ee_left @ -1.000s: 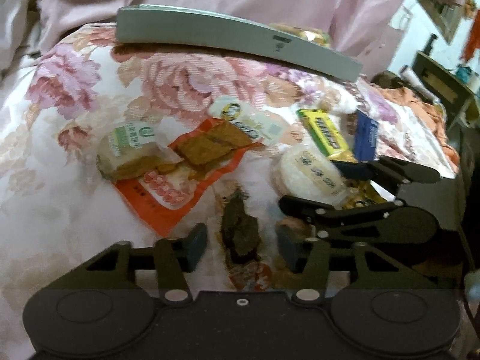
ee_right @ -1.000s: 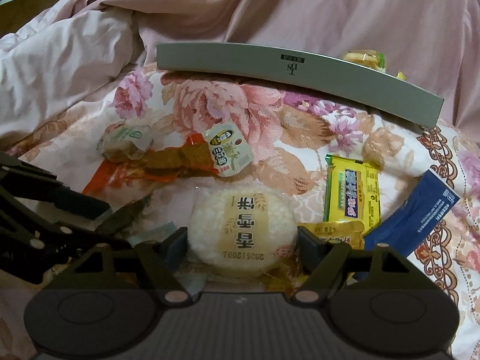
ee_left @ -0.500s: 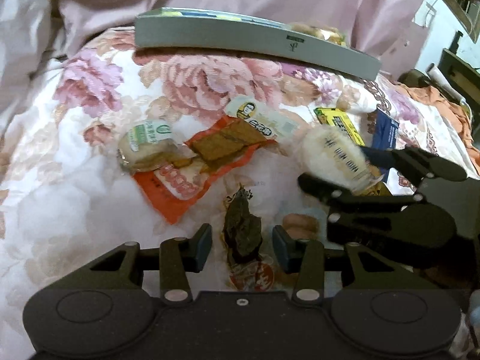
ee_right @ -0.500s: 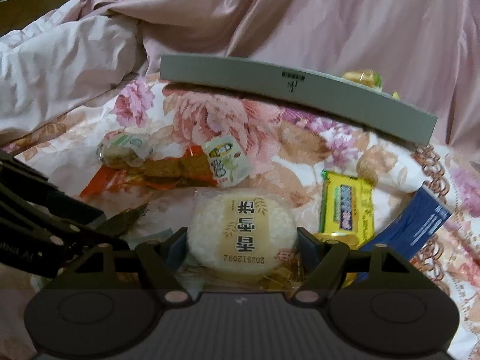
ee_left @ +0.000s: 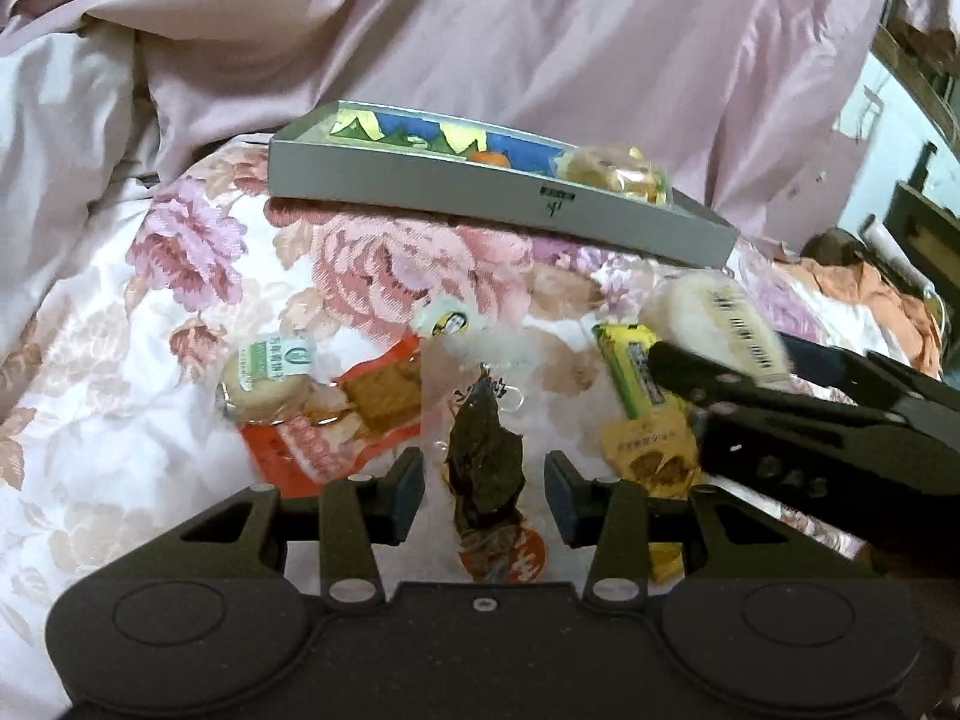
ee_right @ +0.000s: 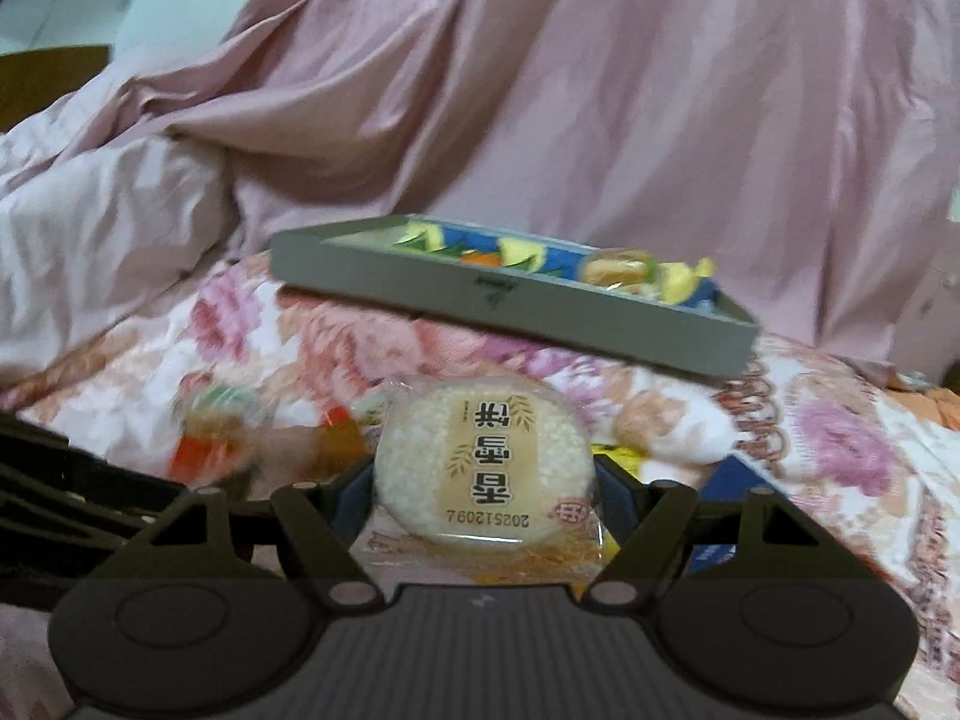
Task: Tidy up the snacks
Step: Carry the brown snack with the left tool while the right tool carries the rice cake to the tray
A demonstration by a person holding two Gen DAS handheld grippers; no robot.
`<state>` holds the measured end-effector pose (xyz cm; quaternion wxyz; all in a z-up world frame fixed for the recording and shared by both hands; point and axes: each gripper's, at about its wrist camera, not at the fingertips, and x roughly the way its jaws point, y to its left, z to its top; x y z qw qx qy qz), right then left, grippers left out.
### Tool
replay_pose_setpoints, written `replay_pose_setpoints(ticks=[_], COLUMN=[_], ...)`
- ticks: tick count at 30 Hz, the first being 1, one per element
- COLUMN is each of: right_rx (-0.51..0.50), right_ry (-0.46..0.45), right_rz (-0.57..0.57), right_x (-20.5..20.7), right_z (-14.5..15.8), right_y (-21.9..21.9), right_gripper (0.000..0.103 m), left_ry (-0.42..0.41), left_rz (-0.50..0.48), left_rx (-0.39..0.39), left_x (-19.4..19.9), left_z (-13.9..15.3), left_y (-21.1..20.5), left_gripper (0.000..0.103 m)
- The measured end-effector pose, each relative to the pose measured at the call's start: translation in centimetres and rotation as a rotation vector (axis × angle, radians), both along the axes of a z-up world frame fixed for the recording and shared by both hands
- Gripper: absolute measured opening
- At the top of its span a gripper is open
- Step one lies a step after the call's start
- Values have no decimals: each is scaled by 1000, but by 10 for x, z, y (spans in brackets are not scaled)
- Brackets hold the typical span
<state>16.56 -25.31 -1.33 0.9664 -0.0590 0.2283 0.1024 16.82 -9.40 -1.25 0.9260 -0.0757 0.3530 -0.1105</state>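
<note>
My right gripper (ee_right: 483, 489) is shut on a round white rice cake packet (ee_right: 483, 462) and holds it above the bed; the packet also shows in the left wrist view (ee_left: 714, 324). A grey tray (ee_right: 600, 315) with several snacks stands beyond it, also in the left wrist view (ee_left: 420, 183). My left gripper (ee_left: 483, 489) stands open around a dark dried-snack packet (ee_left: 483, 456), which hangs lifted between the fingers. An orange packet (ee_left: 336, 426), a round bun packet (ee_left: 267, 384), a yellow bar (ee_left: 633, 366) and a brown packet (ee_left: 651, 450) lie on the floral bedspread.
A pink quilt (ee_left: 540, 60) is heaped behind the tray. A blue packet (ee_right: 729, 480) lies right of the right gripper. Furniture and orange cloth (ee_left: 858, 282) sit off the bed's right side.
The right gripper has lifted the rice cake off the bedspread and toward the tray. The left gripper has risen with the dark packet between its fingers; the tray's contents now show.
</note>
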Motion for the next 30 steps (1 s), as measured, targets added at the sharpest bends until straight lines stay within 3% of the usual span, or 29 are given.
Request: replay_pose_setpoints(ticks=[9, 17, 20, 25, 30], right_rx=[93, 28, 14, 116, 196], right_ry=[-54, -235, -254, -275, -263], right_rz=[-106, -92, -79, -146, -176], right_x=[-4, 12, 30, 65, 101], right_z=[19, 27, 30, 38, 35], right_y=[-37, -31, -32, -56, -81], right_gripper=[78, 78, 78, 78, 78], left_ry=[-65, -231, -293, -348, -378], left_rz=[54, 128, 157, 159, 158], left_rx=[-14, 30, 37, 49, -12], left_x=[11, 62, 83, 121, 164], left_z=[21, 64, 78, 88, 85], left_y=[-15, -30, -34, -46, -60], left_gripper=[45, 45, 45, 45, 45])
